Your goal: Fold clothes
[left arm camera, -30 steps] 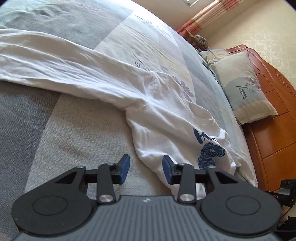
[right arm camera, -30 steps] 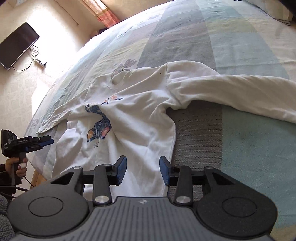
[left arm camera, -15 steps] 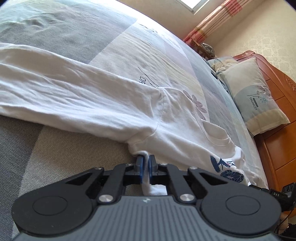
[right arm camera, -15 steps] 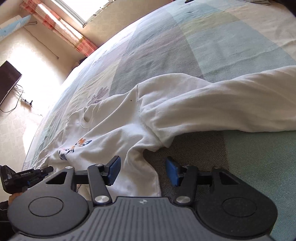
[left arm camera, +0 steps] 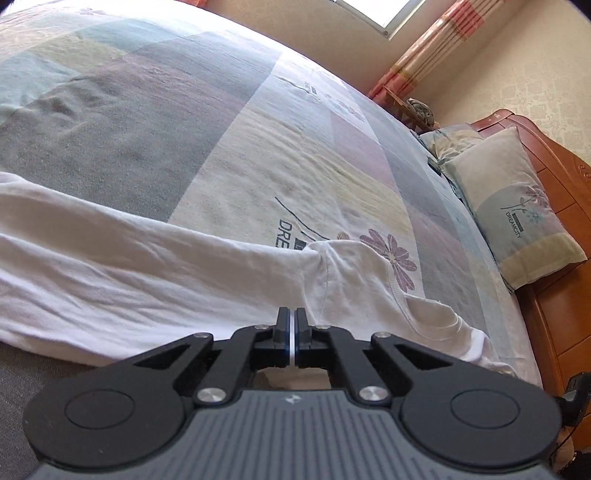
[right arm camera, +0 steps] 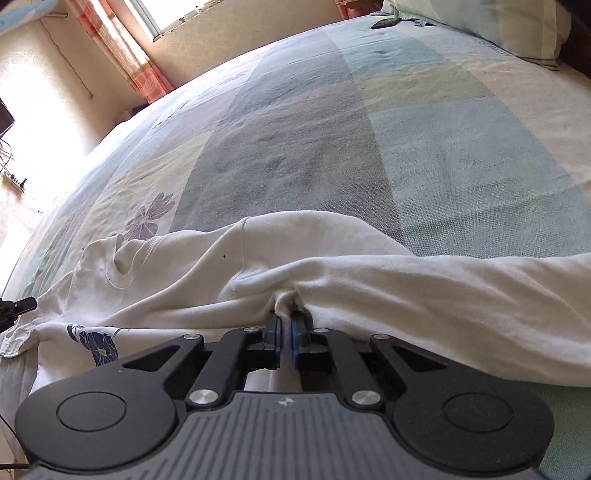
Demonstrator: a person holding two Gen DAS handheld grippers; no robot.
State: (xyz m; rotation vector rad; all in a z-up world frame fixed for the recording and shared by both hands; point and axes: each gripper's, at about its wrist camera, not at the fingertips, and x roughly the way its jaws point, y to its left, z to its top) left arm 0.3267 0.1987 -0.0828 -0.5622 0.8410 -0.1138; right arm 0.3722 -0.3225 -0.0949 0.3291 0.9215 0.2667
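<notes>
A white long-sleeved shirt (left arm camera: 155, 288) with a blue print lies spread on the bed. In the left wrist view my left gripper (left arm camera: 291, 321) is shut on a thin fold of the shirt near one underarm seam, with a sleeve stretching off to the left. In the right wrist view my right gripper (right arm camera: 284, 325) is shut on a bunched fold of the shirt (right arm camera: 177, 280) at the other underarm, its sleeve running to the right. The neckline (right arm camera: 122, 266) and part of the blue print (right arm camera: 96, 343) show at the left.
The bed's patchwork cover (left arm camera: 166, 122) in grey, green and cream fills both views. A pillow (left arm camera: 517, 214) leans on a wooden headboard (left arm camera: 565, 295) at the right. Curtains (right arm camera: 125, 55) and a window stand behind. A dark remote (right arm camera: 384, 23) lies near the far pillow.
The left gripper went from open to shut on the shirt and pulled it up. The right gripper moved forward and shut on the fold at the underarm.
</notes>
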